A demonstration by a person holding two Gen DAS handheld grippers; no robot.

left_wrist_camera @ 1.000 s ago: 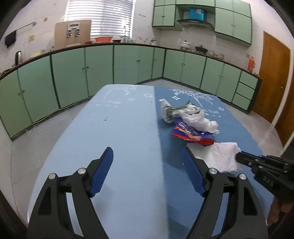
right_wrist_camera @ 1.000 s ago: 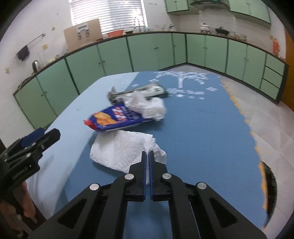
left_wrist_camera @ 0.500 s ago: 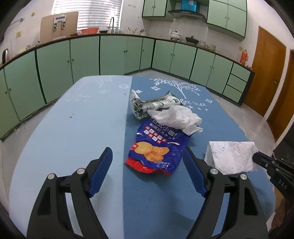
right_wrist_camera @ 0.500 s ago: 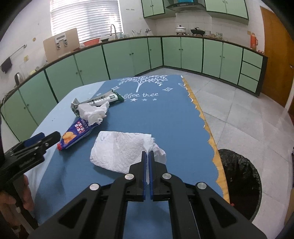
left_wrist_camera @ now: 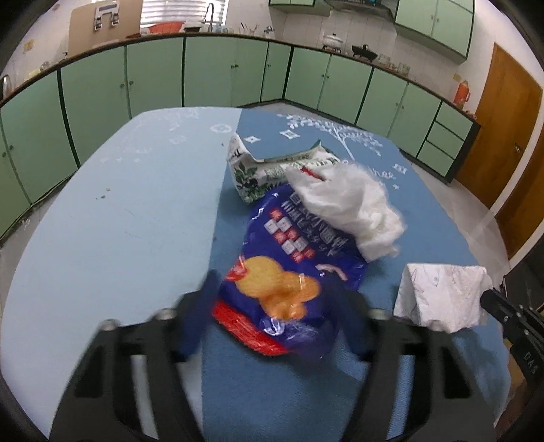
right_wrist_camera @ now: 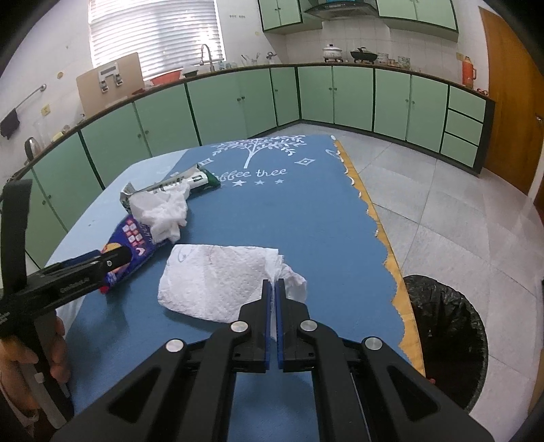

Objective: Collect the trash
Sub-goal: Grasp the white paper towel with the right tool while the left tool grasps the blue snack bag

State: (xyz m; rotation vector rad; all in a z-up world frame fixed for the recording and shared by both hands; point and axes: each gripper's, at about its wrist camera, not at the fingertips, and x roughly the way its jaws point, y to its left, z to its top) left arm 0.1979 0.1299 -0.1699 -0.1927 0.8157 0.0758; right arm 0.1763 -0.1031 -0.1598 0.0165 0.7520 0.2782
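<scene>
Left tool [left_wrist_camera: 275, 302] closing round the snack bag [left_wrist_camera: 292, 272], not clamped yet; crinkly, light, slippery. Right tool [right_wrist_camera: 273, 299] pinches the paper towel [right_wrist_camera: 217, 282]: soft.

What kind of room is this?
Most likely a home kitchen: green cabinets run under a long counter, a sink tap stands by the window, and pots sit below a range hood.

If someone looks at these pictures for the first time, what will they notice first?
Probably the blue snack bag, lying on the blue tablecloth between the fingers of the left tool, whose jaws have just been closing. Next, the white paper towel pinched in the right tool, near the black-lined bin on the floor.
</scene>
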